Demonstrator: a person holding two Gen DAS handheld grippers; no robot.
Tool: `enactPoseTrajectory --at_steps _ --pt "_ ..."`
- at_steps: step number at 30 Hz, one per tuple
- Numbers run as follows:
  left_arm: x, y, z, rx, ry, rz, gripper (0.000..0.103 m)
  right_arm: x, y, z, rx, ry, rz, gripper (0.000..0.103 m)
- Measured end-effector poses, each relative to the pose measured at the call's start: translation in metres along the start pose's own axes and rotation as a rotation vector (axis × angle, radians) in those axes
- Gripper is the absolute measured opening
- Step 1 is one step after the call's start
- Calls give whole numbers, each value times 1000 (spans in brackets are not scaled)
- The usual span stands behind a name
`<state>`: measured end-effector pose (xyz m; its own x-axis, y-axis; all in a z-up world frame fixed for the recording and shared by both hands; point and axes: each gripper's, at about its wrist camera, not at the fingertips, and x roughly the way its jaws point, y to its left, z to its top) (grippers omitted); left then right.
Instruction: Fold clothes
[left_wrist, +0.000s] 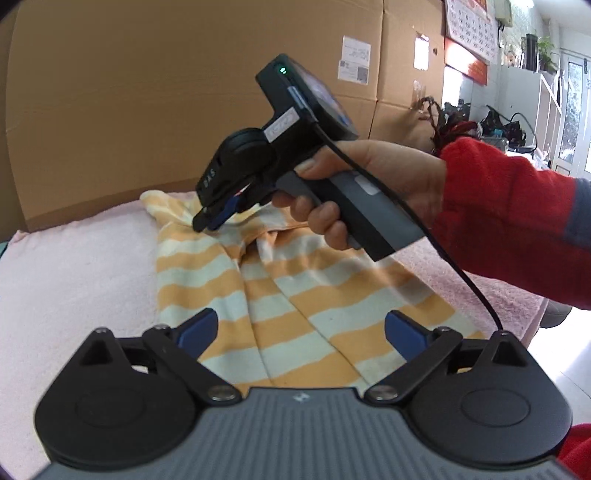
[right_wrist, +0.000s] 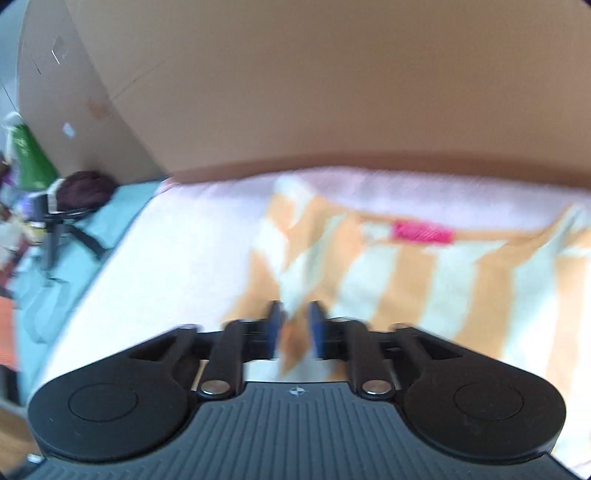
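Observation:
An orange and white striped garment (left_wrist: 295, 288) lies on a pale pink towel-covered surface (left_wrist: 74, 280); in the right wrist view it (right_wrist: 424, 280) shows a pink label (right_wrist: 423, 232) at its neckline. My left gripper (left_wrist: 301, 326) is open and empty just above the garment's near part. My right gripper (left_wrist: 218, 218) reaches down at the garment's far end, its jaws nearly shut with a fold of striped cloth between them (right_wrist: 293, 325). That view is blurred.
A large cardboard box (left_wrist: 184, 92) stands right behind the surface. A cable (left_wrist: 461, 266) hangs from the right gripper's handle. Cluttered shelves (left_wrist: 480, 125) stand at the far right, and a blue sheet with dark objects (right_wrist: 74, 221) lies at the left.

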<state>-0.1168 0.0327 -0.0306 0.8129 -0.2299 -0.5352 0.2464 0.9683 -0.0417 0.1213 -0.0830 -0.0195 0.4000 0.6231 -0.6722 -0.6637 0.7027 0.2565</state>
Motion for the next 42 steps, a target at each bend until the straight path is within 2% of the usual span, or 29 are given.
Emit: enactPoseTrajectory --at_steps 2,4,6,8,9,10,11,12,13,15,18,20,24,26,29,31,32,33,35,36,39,42 --pt "14 1 -3 -7 40 25 95 -8 -4 -2 -7 -43 -101 9" --pt "21 -2 -8 7 52 52 97 -18 -12 1 17 -59 -131 11" --pt "18 -5 -10 8 47 58 97 -20 -11 6 -17 -64 -166 24" --pt "16 -5 -6 -7 52 44 87 -25 -11 10 -47 -73 -199 25" --pt "13 -4 0 -10 50 35 71 -31 -17 10 -46 -92 -211 25" --pt "9 -3 8 -6 40 36 63 -35 -24 11 -38 -102 -225 26" --pt "6 -2 16 -1 28 38 66 -39 -30 11 -30 -112 -240 32" --pt "6 0 23 3 18 49 76 -42 -37 11 -23 -119 -261 42" --pt "7 1 30 8 7 60 85 -43 -44 8 -21 -116 -303 46" --pt "11 5 46 17 -4 79 86 -45 -61 0 -22 -103 -361 51" --pt "30 15 74 8 0 82 83 -45 -94 -11 20 -45 -410 51" --pt "52 23 91 -14 20 84 75 -51 -112 -16 36 -59 -404 52" --pt "107 41 109 -76 90 134 45 -55 -123 -19 35 -74 -397 52" --pt "129 54 109 -118 108 170 37 -57 -125 -18 40 -76 -401 51" --pt "157 73 103 -180 129 216 35 -76 -140 -21 109 -118 -445 38" --pt "158 76 97 -172 86 232 36 -89 -158 -27 159 -150 -470 31" --pt "158 76 95 -166 72 235 37 -95 -168 -30 184 -159 -483 23" --pt "157 72 92 -145 61 244 40 -97 -181 -33 210 -149 -500 19" --pt "157 67 91 -120 58 256 49 -104 -202 -39 236 -158 -528 4" --pt "158 66 91 -116 59 262 54 -106 -207 -39 239 -153 -550 0" --pt "161 69 94 -134 60 250 55 -111 -217 -37 276 -136 -541 0" --pt "163 68 95 -117 61 265 55 -105 -202 -41 226 -142 -615 0"
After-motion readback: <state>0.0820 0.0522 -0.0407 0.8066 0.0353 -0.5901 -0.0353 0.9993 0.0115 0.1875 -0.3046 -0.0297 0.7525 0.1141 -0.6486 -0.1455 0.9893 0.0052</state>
